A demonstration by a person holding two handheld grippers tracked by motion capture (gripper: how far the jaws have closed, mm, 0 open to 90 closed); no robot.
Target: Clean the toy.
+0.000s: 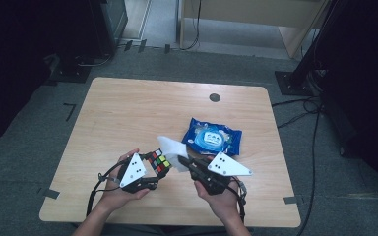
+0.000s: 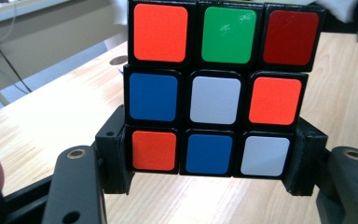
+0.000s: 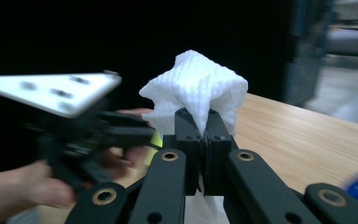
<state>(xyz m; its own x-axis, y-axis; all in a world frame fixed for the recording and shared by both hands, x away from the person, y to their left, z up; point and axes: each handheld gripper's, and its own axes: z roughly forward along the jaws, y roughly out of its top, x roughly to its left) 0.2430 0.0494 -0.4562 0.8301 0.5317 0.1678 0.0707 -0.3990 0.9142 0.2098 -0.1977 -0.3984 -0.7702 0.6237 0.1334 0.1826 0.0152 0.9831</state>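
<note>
A scrambled puzzle cube (image 1: pixel 158 161) (image 2: pixel 214 88) is clamped by its bottom layer between the jaws of my left gripper (image 1: pixel 153 173) (image 2: pixel 212 161), held just above the table. Its facing side shows orange, green, red, blue and white stickers. My right gripper (image 1: pixel 186 161) (image 3: pixel 204 128) is shut on a crumpled white wipe (image 1: pixel 173 150) (image 3: pixel 198 86), which rises above its jaws and hangs right beside the cube. In the right gripper view the left gripper's grey plate (image 3: pixel 51 91) shows blurred at the left.
A blue pack of wet wipes (image 1: pixel 211 137) lies on the wooden table (image 1: pixel 128 108) just beyond my right gripper. A round grommet hole (image 1: pixel 214 97) sits near the far edge. Dark stands and cables surround the table on the floor.
</note>
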